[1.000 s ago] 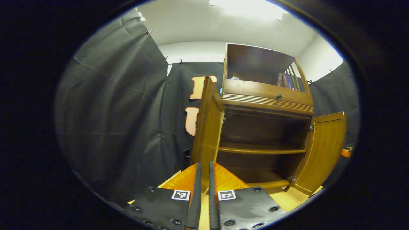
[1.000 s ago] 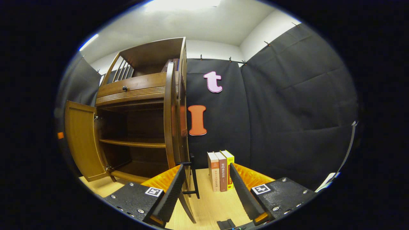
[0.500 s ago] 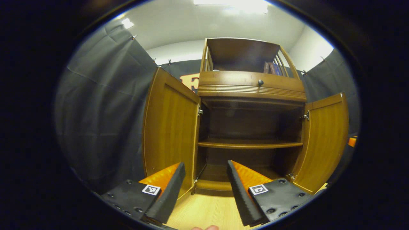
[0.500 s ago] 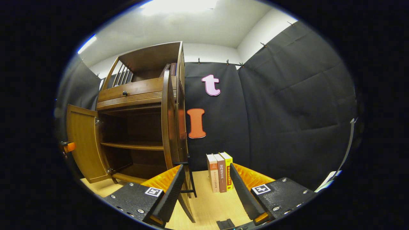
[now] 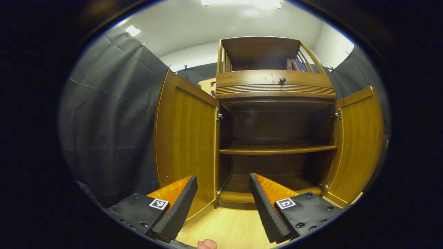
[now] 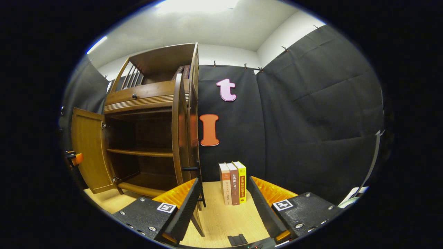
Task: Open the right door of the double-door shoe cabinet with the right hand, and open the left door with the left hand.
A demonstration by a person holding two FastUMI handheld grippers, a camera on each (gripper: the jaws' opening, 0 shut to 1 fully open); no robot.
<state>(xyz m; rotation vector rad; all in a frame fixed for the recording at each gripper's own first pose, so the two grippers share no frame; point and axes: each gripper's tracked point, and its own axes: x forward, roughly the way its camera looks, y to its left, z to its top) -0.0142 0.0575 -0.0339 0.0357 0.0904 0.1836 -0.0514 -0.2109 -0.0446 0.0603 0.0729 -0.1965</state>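
The left tongs (image 5: 221,204), pinched together on the left door (image 5: 185,145) a second ago, are now standing spread and apart from it, facing the cabinet (image 5: 277,114) squarely. The right tongs (image 6: 223,204) are sitting slightly farther from the right door (image 6: 180,128).

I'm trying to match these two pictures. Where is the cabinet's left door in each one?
Left gripper view: the left door stands wide open at centre-left, hinged to the cabinet's left edge, inner face showing.
Right gripper view: the left door hangs open at the far left of the picture.
Shared landmark: the small dark drawer knob above the open shelves.
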